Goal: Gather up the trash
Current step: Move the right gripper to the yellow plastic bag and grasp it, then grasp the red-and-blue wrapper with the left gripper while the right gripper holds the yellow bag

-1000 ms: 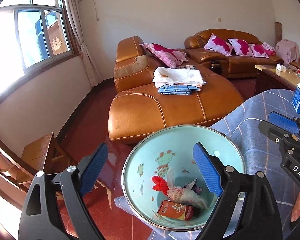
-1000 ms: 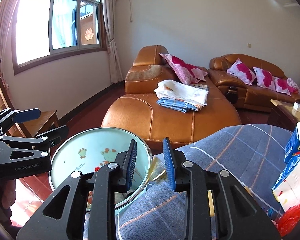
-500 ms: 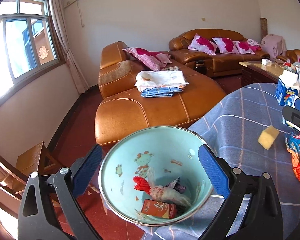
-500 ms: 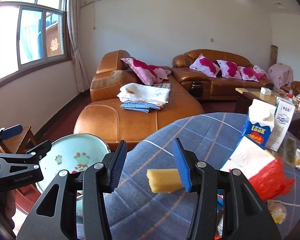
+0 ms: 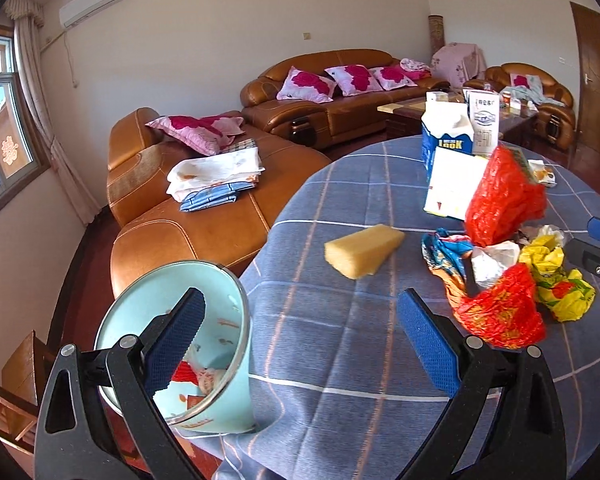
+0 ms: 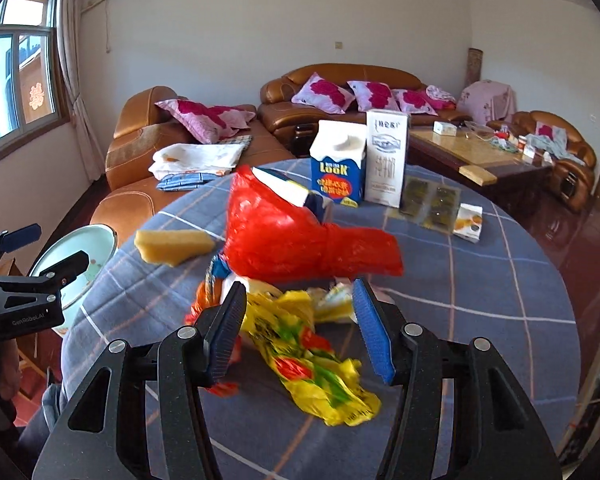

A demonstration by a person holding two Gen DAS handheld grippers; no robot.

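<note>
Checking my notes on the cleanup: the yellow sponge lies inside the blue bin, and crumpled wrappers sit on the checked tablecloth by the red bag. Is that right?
One thing is off. The sponge is not in the bin; it lies on the tablecloth, apart from the bin, as the left wrist view shows. The wrappers do sit on the cloth by the red bag.

Left black gripper with blue pads [image 5: 300, 344]: jaws wide apart, nothing between, tipped down. Right black gripper with blue pads [image 6: 300, 332]: jaws just been opening, half apart, pads pressing nothing.
</note>
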